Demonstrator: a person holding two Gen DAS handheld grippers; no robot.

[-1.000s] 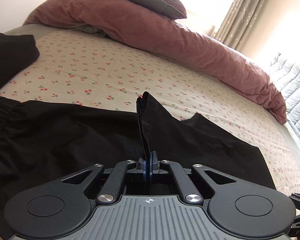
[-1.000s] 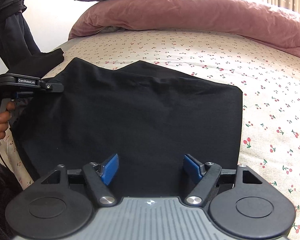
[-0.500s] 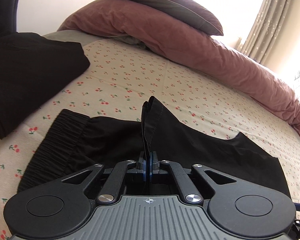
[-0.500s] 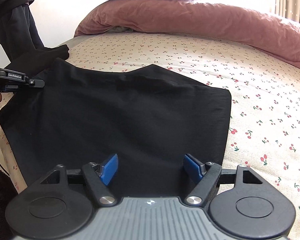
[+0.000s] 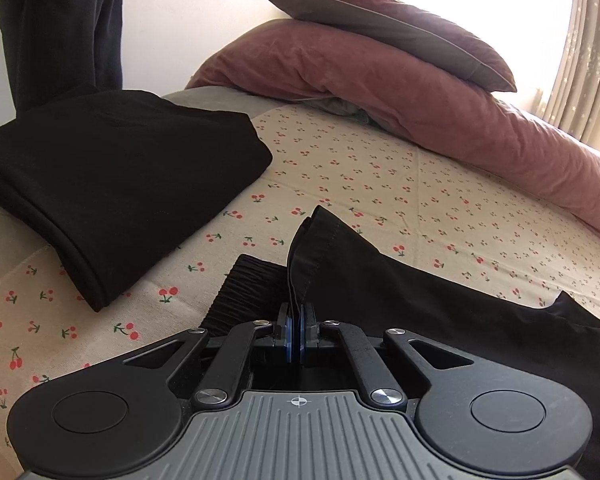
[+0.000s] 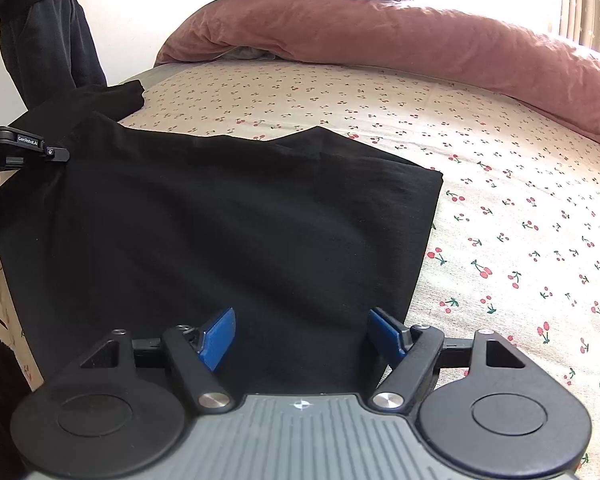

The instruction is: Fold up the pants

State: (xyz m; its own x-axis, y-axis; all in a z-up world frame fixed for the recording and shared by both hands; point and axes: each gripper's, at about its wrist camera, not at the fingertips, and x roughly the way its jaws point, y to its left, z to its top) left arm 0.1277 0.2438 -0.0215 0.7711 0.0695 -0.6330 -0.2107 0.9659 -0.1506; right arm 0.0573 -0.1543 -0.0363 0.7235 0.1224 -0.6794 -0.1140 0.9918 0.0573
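Mid-fold: hem end carried over toward the waistband.

My left gripper (image 5: 299,334) is clamped on the hem of the black pants (image 6: 228,232), centre frame on the bed (image 6: 520,184); right gripper (image 6: 302,334) gapes empty above them. Next I judge: lay hem onto waistband (image 5: 252,284), release.

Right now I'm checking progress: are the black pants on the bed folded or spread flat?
Partly folded. The black pants lie doubled over, and the left claw pinches a hem over the waistband.
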